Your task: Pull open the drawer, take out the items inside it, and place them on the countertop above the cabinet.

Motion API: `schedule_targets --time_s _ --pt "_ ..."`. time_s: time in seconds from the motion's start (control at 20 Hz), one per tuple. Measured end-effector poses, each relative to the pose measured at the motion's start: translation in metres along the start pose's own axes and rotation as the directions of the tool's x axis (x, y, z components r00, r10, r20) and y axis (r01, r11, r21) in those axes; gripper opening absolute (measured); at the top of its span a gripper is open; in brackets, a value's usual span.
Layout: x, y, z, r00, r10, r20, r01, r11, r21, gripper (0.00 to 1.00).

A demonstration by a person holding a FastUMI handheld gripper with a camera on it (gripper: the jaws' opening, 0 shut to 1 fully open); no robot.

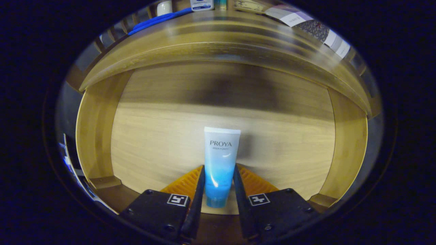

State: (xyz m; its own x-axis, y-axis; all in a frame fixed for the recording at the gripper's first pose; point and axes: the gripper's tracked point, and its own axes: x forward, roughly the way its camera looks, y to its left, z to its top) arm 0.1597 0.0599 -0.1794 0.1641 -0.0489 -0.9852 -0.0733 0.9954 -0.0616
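The open drawer (pixel 163 143) is seen from above, its pale wooden floor bounded by a wall on the left, a wall on the right and a shadowed band along the far side. Beyond that far side, the curved wooden edge of the tabletop (pixel 218 41) is seen above the cabinet. At the far edge of the tabletop a few things are laid: a blue strip (pixel 158 19) towards the left, a white container (pixel 164 7) just beside it, a small labelled package (pixel 202 4) near the middle, and patterned paper or cloth (pixel 315 29) towards the right; what these are cannot be told more exactly, as they are small and blurred.

A tube (pixel 220 160) with a white far end shading to blue at its near cap is held lengthwise between the fingers, over the near middle of the drawer. Whether it is touching the drawer floor cannot be told. The gripper (pixel 218 185) is drawn in narrowly, both fingers (pixel 201 183) being pressed against the sides of the tube near its capped end, with the white end reaching well ahead of the fingertips.
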Motion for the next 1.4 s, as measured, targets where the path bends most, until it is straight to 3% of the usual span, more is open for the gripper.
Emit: schedule_targets --time_s 0.3,0.6,0.85,1.4 --pt "-0.012 -0.002 0.011 0.996 0.006 0.086 -0.007 1.000 0.004 0.44" --pt "-0.070 -0.009 0.002 0.986 0.021 0.168 -0.022 1.000 0.006 0.44" --pt "-0.113 -0.018 0.024 0.969 0.016 0.248 -0.022 0.999 0.022 0.44" --pt "-0.138 -0.023 0.139 0.867 0.004 0.499 -0.043 0.997 0.066 0.44"
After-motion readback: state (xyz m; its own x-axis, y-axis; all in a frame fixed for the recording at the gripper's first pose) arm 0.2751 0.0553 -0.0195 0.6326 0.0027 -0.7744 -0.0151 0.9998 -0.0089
